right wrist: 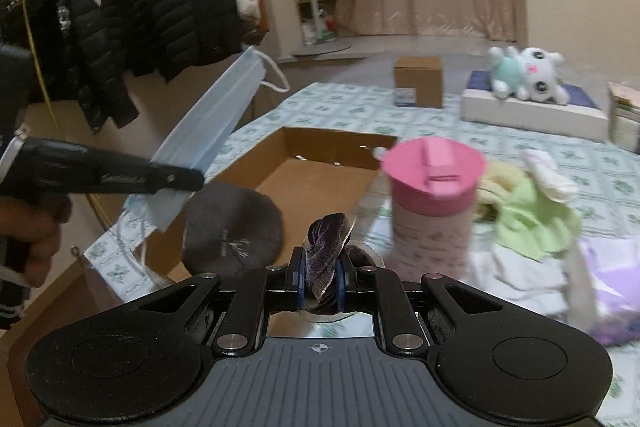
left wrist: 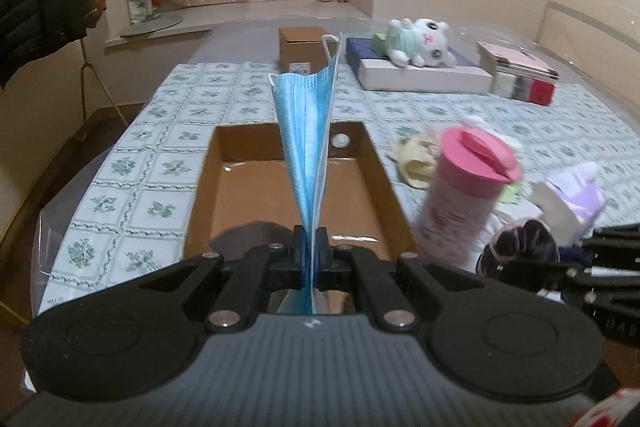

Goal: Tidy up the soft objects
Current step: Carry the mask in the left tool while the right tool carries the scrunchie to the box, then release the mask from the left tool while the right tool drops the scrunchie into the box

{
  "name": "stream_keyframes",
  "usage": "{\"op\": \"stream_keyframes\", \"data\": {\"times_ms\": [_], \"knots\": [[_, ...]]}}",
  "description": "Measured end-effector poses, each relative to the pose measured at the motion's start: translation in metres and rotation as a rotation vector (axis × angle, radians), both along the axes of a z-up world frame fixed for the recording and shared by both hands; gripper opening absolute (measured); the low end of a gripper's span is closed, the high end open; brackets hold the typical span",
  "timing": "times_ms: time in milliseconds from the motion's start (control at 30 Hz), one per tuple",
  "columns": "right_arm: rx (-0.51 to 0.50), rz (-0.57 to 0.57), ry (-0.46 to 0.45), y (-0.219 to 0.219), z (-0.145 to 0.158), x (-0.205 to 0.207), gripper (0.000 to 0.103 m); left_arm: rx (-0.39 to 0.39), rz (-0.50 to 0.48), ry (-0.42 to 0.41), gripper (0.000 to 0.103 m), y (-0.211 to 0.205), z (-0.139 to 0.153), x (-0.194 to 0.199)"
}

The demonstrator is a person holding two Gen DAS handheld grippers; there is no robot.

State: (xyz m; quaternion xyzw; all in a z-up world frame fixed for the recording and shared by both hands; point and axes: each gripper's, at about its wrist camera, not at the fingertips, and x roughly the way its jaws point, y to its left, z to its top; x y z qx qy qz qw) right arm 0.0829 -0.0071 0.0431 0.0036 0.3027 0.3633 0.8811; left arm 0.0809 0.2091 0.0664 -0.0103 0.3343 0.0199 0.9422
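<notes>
Soft blue face mask [left wrist: 308,131] stands pinched upright in the left tongs [left wrist: 311,251], above the open cardboard tray [left wrist: 200,203] on the bench [left wrist: 160,131]. Right tongs [right wrist: 323,277] pinch a dark purple velvet scrunchie [right wrist: 328,239]; just ahead to their right a pink-lidded tumbler [right wrist: 432,203] blocks the cloth pile [right wrist: 532,215]. A dark round cap [right wrist: 234,227] lies ahead to their left, at the tray's edge. Beyond sit a small box [left wrist: 306,49] and a plush toy [left wrist: 420,43].

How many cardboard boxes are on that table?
2. A shallow open cardboard tray sits near the front; a small closed cardboard box stands at the far edge. Others may be hidden.
</notes>
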Motion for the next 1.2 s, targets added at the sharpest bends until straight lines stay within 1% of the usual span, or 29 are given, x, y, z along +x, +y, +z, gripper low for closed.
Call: {"op": "stream_keyframes", "data": {"times_ms": [100,233,333,400,433,467,500,633,700,767,967,1033,1100,1167,1200], "knots": [[0.002,0.017,0.008,0.019,-0.003,0.012,0.014,0.0,0.001,0.006,0.003,0.011,-0.002,0.015],[0.004,0.027,0.021,0.039,-0.009,0.03,0.014,0.0,0.002,0.026,0.003,0.021,-0.014,0.037],[0.0,0.032,0.031,0.053,-0.015,0.042,0.014,-0.001,0.011,0.053,0.006,0.029,-0.027,0.052],[-0.003,0.034,0.039,0.062,-0.02,0.049,0.014,-0.005,0.011,0.078,0.014,0.033,-0.037,0.059],[-0.004,0.034,0.042,0.064,-0.022,0.051,0.014,-0.007,0.012,0.085,0.019,0.035,-0.04,0.06],[-0.005,0.032,0.047,0.066,-0.025,0.054,0.014,-0.006,0.015,0.089,0.029,0.037,-0.042,0.061],[-0.005,0.031,0.053,0.068,-0.027,0.056,0.014,-0.004,0.017,0.087,0.034,0.038,-0.043,0.06],[-0.01,0.029,0.07,0.071,-0.034,0.061,0.014,-0.011,0.038,0.071,0.041,0.046,-0.042,0.048],[-0.012,0.028,0.076,0.074,-0.037,0.062,0.014,-0.022,0.052,0.054,0.048,0.05,-0.037,0.04],[-0.018,0.03,0.082,0.076,-0.039,0.062,0.014,-0.033,0.068,0.036,0.053,0.054,-0.032,0.032],[-0.021,0.021,0.093,0.081,-0.042,0.061,0.015,-0.089,0.108,-0.015,0.059,0.064,-0.017,0.005],[-0.02,0.026,0.101,0.083,-0.043,0.061,0.015,-0.098,0.118,-0.03,0.059,0.066,-0.012,-0.003],[-0.018,0.035,0.101,0.085,-0.043,0.06,0.024,-0.107,0.13,-0.039,0.059,0.069,-0.009,-0.01],[-0.013,0.039,0.095,0.087,-0.042,0.058,0.057,-0.12,0.14,-0.045,0.06,0.072,-0.007,-0.016],[-0.006,0.041,0.091,0.087,-0.041,0.056,0.062,-0.123,0.144,-0.047,0.06,0.074,-0.007,-0.018]]}}
